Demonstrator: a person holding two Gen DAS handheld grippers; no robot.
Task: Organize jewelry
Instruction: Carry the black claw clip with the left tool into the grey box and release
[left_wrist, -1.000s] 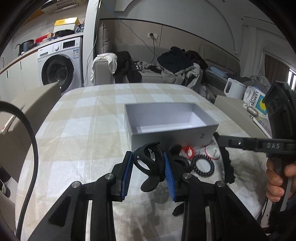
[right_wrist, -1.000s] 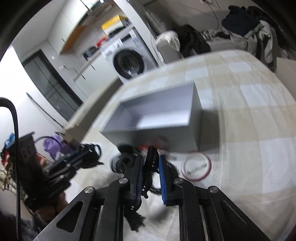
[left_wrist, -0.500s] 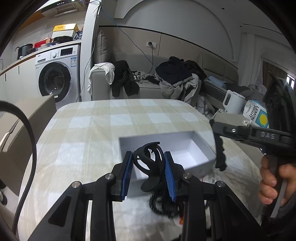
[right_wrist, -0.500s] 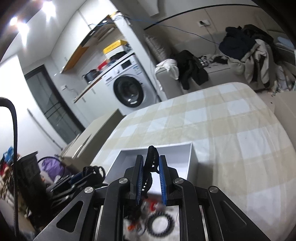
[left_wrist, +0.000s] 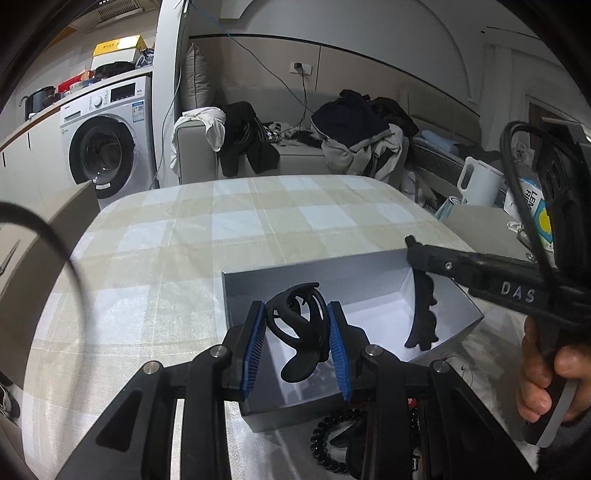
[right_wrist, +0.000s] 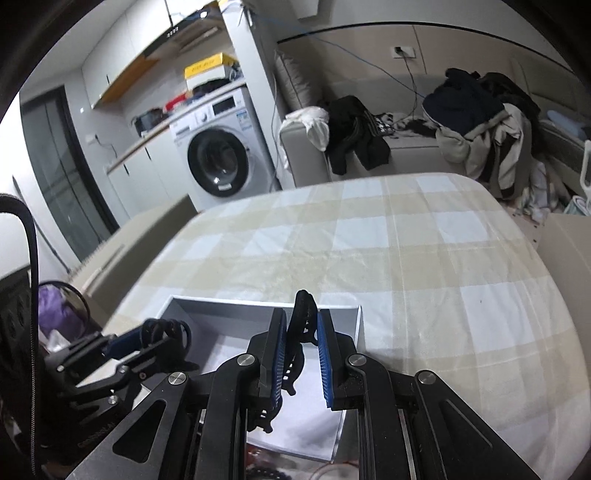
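Item: two hair clips, both mid-carry over grey box (left_wrist: 369, 273).

- L gripper (left_wrist: 297, 345): blue pads closed on black claw clip (left_wrist: 299, 332), narrow gap only as wide as the clip. Clip hangs above near-left part of the box.
- R gripper (right_wrist: 301, 356): pads pinched nearly together on long toothed black clip (right_wrist: 301, 325); in L view this clip (left_wrist: 423, 314) dangles over the box's right end. Person's hand (left_wrist: 543, 373) on the handle.
- Step, as I judge it: drop-off stage. Next move calls for lowering a bit, then opening each pair of jaws so the clips land inside, not on the rim.
- Box interior: looks bare, white floor.
- Still on checked tablecloth (left_wrist: 229, 221), near side of box: black spiral hair tie (left_wrist: 325, 443); other bits part hidden under gripper frame.
- In the way: the 2 grippers crowd one small box; box wall close to L clip.
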